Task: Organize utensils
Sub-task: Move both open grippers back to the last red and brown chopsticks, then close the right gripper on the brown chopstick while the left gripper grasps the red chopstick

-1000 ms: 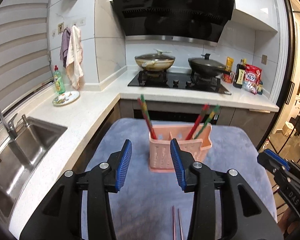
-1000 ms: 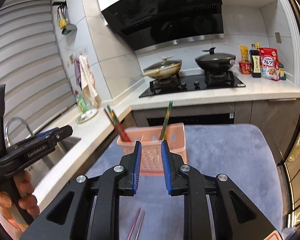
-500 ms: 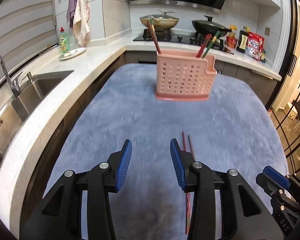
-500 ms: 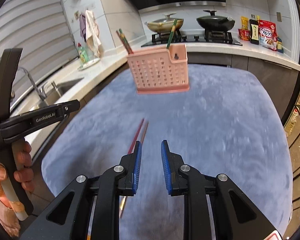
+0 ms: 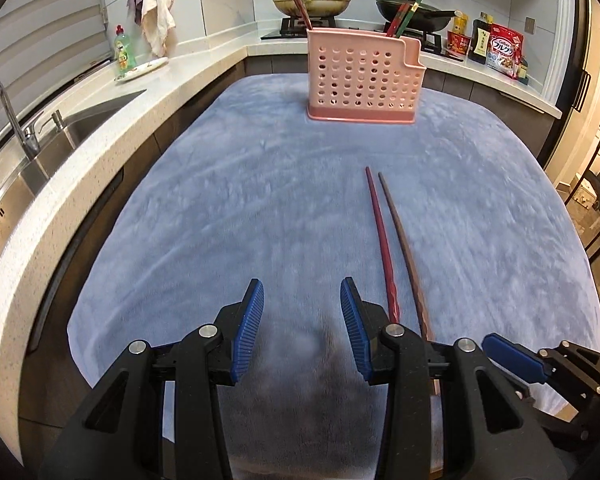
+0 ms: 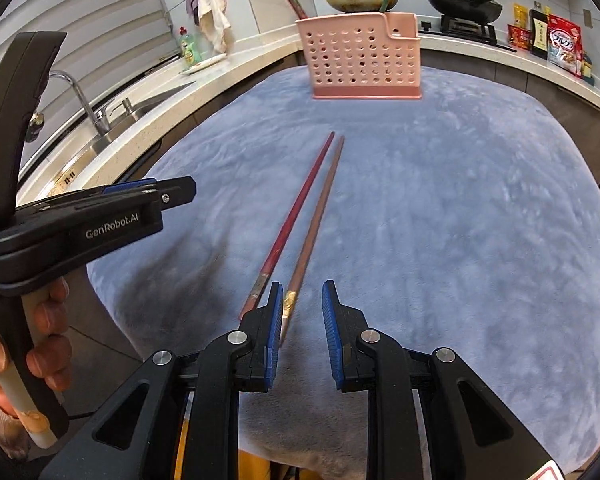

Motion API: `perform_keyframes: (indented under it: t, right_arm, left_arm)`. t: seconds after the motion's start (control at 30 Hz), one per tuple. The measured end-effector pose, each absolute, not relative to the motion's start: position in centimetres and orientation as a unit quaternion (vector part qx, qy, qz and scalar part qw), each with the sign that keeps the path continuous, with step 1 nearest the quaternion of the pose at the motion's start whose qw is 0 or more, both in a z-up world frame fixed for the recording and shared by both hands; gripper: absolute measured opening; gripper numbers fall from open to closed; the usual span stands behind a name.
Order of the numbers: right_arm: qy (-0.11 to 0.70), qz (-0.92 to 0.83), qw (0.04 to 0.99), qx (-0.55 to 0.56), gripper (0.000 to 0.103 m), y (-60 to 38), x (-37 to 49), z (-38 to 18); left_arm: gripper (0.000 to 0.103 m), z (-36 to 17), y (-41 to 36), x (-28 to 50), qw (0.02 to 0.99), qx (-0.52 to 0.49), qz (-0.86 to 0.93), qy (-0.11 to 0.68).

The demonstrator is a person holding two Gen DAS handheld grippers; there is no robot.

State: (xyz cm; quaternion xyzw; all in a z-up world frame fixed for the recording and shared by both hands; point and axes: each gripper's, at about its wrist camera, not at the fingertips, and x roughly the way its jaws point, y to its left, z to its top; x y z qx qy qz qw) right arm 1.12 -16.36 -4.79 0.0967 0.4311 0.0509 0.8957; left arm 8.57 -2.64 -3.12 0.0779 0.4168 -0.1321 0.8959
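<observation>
Left wrist view: a pink plastic basket (image 5: 364, 76) with round holes stands at the far end of a fuzzy blue-grey cloth (image 5: 228, 208), holding upright chopsticks (image 5: 403, 16). Two slim loose chopsticks (image 5: 384, 236), one red and one brown, lie side by side on the cloth. The left gripper (image 5: 302, 322) and right gripper (image 6: 300, 320) both hang apart and empty, the right one over the brown stick's near end.
</observation>
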Motion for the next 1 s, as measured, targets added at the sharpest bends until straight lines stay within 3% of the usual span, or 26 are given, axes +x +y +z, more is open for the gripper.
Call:
perform_keyframes:
  t: [0.43,0.53,0.77,0.9,1.0]
  right_arm:
    - [0.459,0.056,0.881,0.096,0.019,-14.7,2.3,-8.0]
    - [0.458,0.052,0.883,0.092,0.011,-14.9,2.2,-8.1]
    - [0.452,0.025,0.885,0.109,0.007,-17.0,1.6,-8.0]
    - [0.446,-0.002,0.886,0.126,0.007,-19.2,1.0,-7.8]
    - [0.441,-0.019,0.887,0.139,0.007,-20.8,0.5,-7.5]
  left_arm:
    - [0.039,-4.9,-1.8,7.7,0.887,0.077,-0.128,0.437]
    - [0.049,-5.0,-1.9,7.6,0.887,0.076,-0.128,0.437]
    - [0.051,-5.3,-2.8,7.1,0.884,0.082,-0.144,0.437]
    - [0.062,-5.7,-3.9,6.7,0.879,0.079,-0.16,0.442]
    - [0.064,-6.1,-5.0,6.3,0.876,0.085,-0.173,0.443]
